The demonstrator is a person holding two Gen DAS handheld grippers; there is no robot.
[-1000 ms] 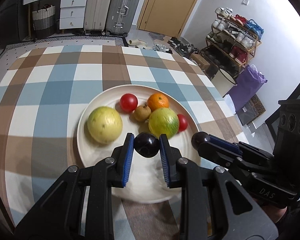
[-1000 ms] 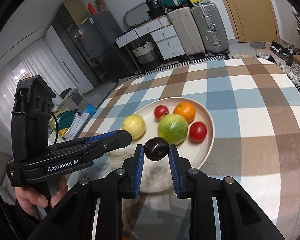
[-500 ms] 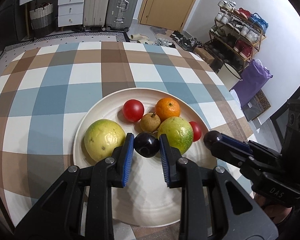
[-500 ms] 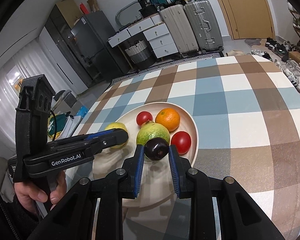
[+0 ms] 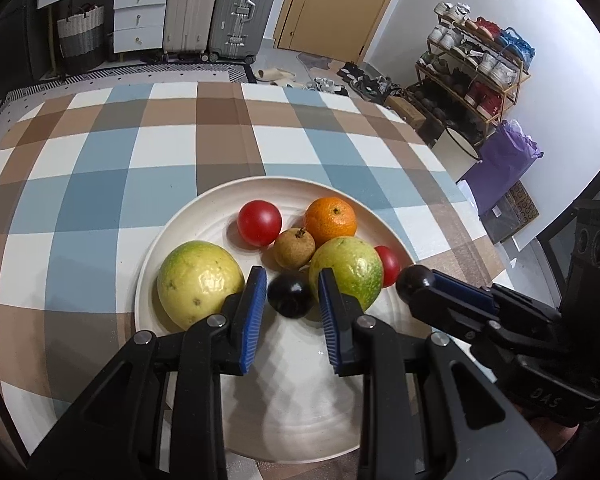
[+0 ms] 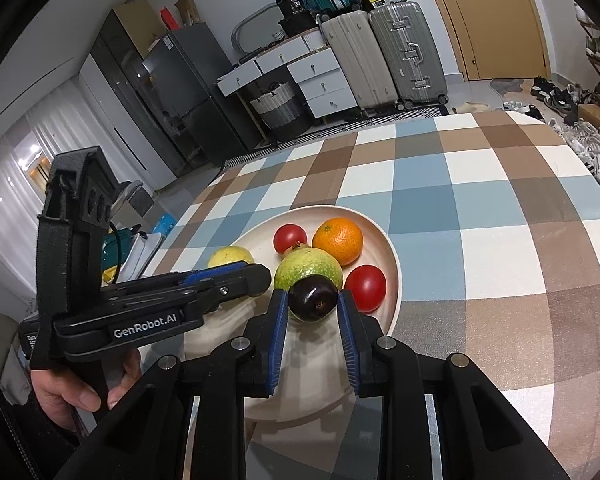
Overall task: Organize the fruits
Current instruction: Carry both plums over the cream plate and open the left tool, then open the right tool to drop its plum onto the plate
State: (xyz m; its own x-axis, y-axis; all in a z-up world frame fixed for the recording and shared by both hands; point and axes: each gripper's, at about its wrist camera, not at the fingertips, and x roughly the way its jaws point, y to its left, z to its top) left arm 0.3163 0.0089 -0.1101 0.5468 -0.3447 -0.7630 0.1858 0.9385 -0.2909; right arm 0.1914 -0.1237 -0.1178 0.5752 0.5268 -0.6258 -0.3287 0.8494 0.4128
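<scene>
Plums, small, round, glossy dark purple, one (image 5: 290, 294) pinched in the left gripper (image 5: 292, 300) low over the near middle of the plate (image 5: 204, 216), one (image 6: 314, 297) with a stem dimple clamped in the right gripper (image 6: 313, 312) near the plate's right rim.

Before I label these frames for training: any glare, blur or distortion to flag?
Left wrist view: sharp, with glare on the yellow-green fruit and fisheye bending of the checked tablecloth. Right wrist view: sharp, dark vignette corners, bright curtained window at left, soft shadows on the plate.
</scene>
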